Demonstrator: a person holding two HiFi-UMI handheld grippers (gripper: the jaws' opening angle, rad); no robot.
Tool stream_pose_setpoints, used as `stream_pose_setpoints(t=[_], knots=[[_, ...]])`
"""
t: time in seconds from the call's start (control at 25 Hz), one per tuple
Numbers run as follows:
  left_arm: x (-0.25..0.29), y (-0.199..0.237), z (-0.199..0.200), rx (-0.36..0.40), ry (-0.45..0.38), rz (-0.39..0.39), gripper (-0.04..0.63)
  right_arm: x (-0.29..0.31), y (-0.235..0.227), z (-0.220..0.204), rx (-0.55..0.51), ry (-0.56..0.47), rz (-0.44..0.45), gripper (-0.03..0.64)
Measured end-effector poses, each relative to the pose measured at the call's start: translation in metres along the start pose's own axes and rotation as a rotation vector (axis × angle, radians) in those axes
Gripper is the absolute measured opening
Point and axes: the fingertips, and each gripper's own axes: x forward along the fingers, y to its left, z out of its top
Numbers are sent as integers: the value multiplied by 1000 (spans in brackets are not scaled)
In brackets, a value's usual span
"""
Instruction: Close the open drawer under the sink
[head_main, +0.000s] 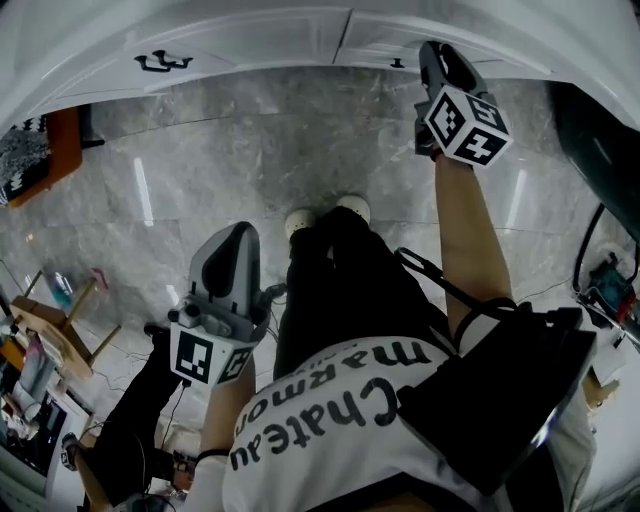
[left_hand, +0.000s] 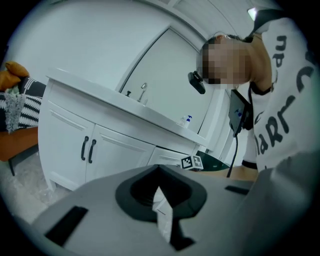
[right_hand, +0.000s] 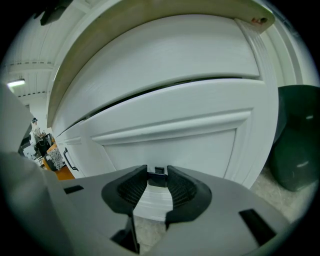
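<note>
The white vanity runs along the top of the head view. My right gripper reaches its right-hand drawer front, a white panel with a thin dark seam above it. In the right gripper view the small black drawer handle fills the gap between the tips of my right gripper, touching both pads. My left gripper hangs over the marble floor, well back from the cabinet. In its own view the left gripper shows a narrow gap with nothing in it.
Black door handles mark the vanity's left doors, and a faucet stands on the counter. A dark green bin stands right of the drawer. Wooden furniture with clutter and an orange seat stand at the left.
</note>
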Motion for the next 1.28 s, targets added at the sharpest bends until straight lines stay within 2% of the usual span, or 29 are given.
stream_pose_setpoints(t=[0.24,0.6,0.76,1.08,1.12,1.2,1.28], knots=[[-22,-12,33,2,-8,35,9,3,1,-1,9,20,-6,134],[-44,-35,71,-7,-2,62,9,6,2,-5,23,163,30,135],[-44,-48,75,-12,-5,52,9,5,3,-6,16,182,32,135],[-43,-63,92,9,-21,25,9,-6,-2,-3,91,234,33,135],[-44,-64,96,16,-25,22,9,-10,-2,-1,100,229,23,125],[-48,-66,106,31,-41,13,9,-25,-1,7,97,208,3,38],[-51,-71,118,47,-60,-5,9,-43,4,20,69,175,-1,16]])
